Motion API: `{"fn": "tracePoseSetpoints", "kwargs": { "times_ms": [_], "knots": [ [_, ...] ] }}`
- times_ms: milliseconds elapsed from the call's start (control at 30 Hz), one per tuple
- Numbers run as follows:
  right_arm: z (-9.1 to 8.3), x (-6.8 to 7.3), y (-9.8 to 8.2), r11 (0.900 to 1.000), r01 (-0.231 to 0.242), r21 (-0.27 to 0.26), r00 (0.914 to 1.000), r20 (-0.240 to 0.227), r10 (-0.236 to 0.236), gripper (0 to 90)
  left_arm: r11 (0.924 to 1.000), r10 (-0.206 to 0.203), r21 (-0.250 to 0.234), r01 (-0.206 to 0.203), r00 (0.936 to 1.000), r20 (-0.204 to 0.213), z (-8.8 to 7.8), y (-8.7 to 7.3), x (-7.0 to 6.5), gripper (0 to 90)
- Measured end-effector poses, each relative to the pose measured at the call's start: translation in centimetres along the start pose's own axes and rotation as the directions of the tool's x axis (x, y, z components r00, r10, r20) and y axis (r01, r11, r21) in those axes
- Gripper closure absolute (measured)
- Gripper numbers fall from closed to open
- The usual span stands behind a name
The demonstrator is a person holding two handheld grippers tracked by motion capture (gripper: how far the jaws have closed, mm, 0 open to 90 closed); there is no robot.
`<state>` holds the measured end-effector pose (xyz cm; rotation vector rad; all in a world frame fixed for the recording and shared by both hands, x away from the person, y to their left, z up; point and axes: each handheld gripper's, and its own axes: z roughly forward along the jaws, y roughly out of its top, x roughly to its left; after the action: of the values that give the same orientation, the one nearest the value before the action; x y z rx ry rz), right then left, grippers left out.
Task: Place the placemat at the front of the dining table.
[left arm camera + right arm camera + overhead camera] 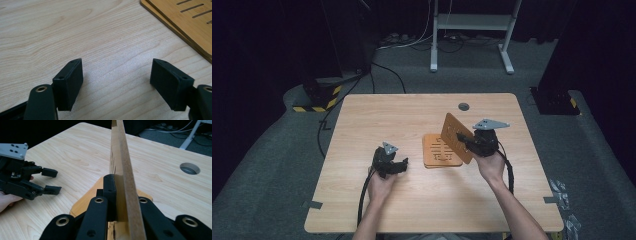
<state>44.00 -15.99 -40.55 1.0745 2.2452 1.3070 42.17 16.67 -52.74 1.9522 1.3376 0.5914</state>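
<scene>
In the left gripper view, the stacked boards (185, 27) at two o'clock are cut off by the top and right edges. In the right gripper view, the lifted board (123, 182) runs past the top edge at twelve o'clock, and it hides the right gripper's (120, 195) far jaw. From above, the slot pattern is too small to read.

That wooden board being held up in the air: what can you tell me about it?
The lifted board is a thin, flat panel of light brown wood with rounded corners and narrow slots cut through its face. It stands on edge, tilted, above a stack of similar boards lying flat on the table. The right gripper clamps its lower edge, one of the black fingers pressed against each face. In the right gripper view its cut edge looks pale and fibrous. Nothing else touches it.
</scene>
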Motion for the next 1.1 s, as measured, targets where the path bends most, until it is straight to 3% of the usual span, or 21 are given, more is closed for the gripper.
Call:
{"fn": "tracePoseSetpoints", "kwargs": {
  "times_ms": [667,1100],
  "knots": [
    [-2.3,-2.5,-0.9,0.999,-0.033,-0.018,0.9965,0.076,0.034,86.5,1.0,0.008,0.002,-0.008,1.0,0.0,0.0,0.0,0.1,26.4],
    [-3.4,-3.9,-1.6,0.998,-0.056,-0.022,0.9893,0.133,0.059,86.5,1.0,0.008,0.004,-0.008,1.0,-0.002,0.0,0.0,0.0,26.4]
  ]
}}
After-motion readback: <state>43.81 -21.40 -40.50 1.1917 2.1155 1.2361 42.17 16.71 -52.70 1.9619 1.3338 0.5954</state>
